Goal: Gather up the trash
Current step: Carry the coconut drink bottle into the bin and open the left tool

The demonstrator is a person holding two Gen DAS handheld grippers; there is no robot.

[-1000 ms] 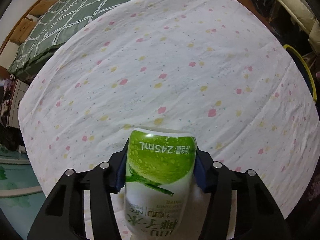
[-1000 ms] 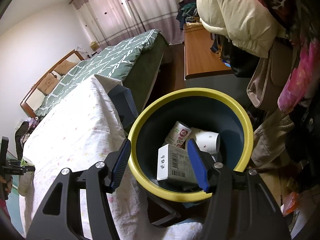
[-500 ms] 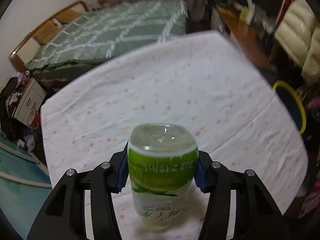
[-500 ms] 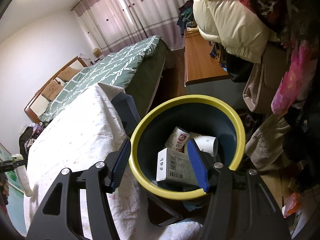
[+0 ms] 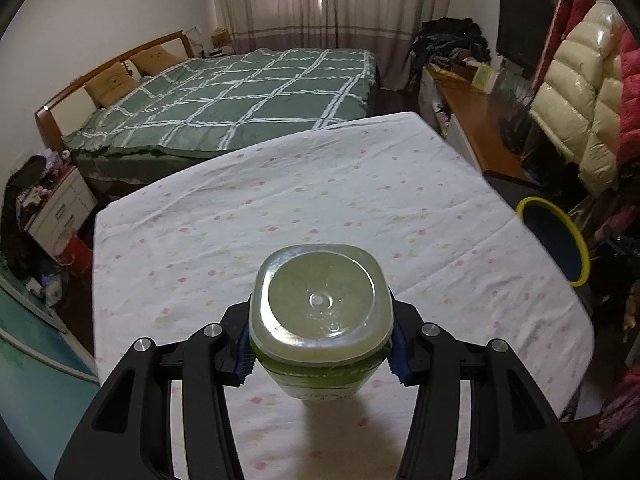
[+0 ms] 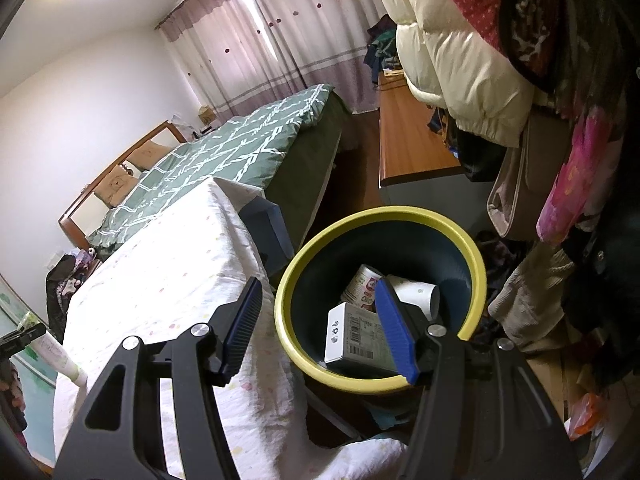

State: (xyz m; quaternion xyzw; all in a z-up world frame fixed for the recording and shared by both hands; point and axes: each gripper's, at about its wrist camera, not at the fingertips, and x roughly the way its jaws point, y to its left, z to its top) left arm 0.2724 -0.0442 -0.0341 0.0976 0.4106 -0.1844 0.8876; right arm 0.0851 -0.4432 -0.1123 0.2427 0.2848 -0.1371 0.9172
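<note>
The left gripper (image 5: 320,354) has its jaws clenched on a green-labelled bottle (image 5: 320,312), base toward the camera, above the spotted tabletop (image 5: 320,200). The right gripper (image 6: 320,332) hangs released over the yellow-rimmed bin (image 6: 476,256), which holds a box (image 6: 352,338) and what look like paper cups (image 6: 412,294).

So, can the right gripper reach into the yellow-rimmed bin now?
Probably yes: the right gripper is open and empty, just above the bin, whose mouth is uncovered. Nothing lies between them.
</note>
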